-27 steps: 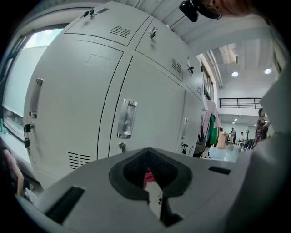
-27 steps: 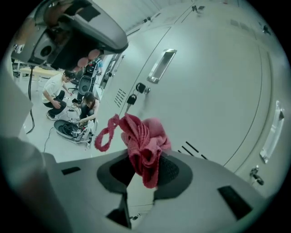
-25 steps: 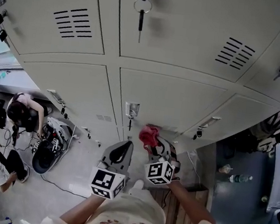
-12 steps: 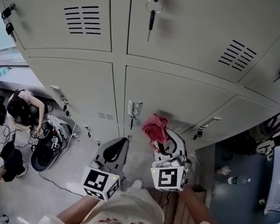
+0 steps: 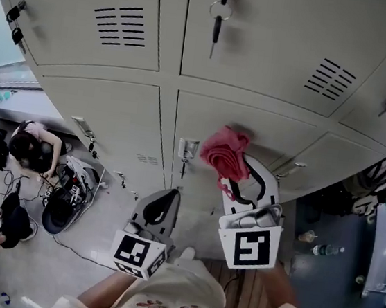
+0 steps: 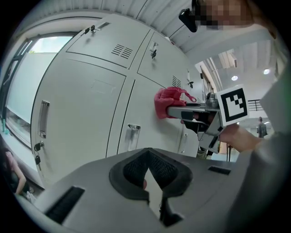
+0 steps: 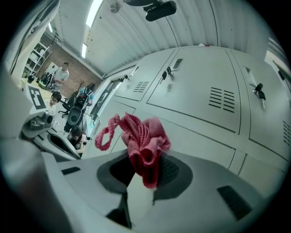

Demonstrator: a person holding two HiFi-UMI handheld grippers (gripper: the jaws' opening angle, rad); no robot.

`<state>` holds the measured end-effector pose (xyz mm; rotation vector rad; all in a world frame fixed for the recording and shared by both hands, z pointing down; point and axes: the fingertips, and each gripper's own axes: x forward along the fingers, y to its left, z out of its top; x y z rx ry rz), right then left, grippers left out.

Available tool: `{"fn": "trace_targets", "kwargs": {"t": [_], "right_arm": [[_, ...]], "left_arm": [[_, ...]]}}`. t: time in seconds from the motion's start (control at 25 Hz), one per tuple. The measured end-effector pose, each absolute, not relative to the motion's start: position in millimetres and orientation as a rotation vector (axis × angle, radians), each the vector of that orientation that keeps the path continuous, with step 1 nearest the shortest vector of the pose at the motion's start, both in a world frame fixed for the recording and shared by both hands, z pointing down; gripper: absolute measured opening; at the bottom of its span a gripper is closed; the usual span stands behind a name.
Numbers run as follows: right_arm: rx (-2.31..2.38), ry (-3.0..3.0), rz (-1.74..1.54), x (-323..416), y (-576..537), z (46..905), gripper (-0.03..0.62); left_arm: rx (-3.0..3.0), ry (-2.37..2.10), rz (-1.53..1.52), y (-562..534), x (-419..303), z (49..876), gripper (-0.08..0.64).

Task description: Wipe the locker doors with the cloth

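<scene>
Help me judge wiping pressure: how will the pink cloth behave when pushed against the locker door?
Probably floppy: the cloth bunches in soft folds beyond the right claw, a loose loop sticking out. It looks light, so it should flatten against the locker door rather than resist. Its ribbed knit likely drags slightly.
</scene>
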<state>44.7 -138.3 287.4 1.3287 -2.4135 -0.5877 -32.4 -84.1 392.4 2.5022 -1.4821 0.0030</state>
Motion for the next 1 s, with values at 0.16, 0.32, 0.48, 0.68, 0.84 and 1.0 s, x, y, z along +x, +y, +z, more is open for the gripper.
{"fn": "trace_targets", "kwargs": {"t": [0.16, 0.32, 0.48, 0.68, 0.84, 1.0], "right_arm": [[1.34, -2.406, -0.625, 40, -143, 265, 0.1], [1.344, -2.401, -0.643, 35, -149, 251, 0.1], [1.358, -2.377, -0.639, 33, -155, 244, 0.1], [1.368, -2.355, -0.63, 32, -166, 243, 0.1], [1.373, -2.358, -0.627, 31, -172, 242, 0.1], [1.373, -2.352, -0.637, 29, -174, 243, 0.1]], "left_arm": [[2.503, -1.477, -0.001, -85, -34, 384, 0.005], [2.511, -1.477, -0.011, -85, -35, 374, 0.005], [2.518, -1.485, -0.032, -85, -36, 365, 0.005], [2.524, -1.489, -0.051, -87, -37, 358, 0.005], [2.524, -1.488, -0.049, -91, -36, 361, 0.005], [2.521, -1.487, -0.047, -92, -36, 364, 0.005]]}}
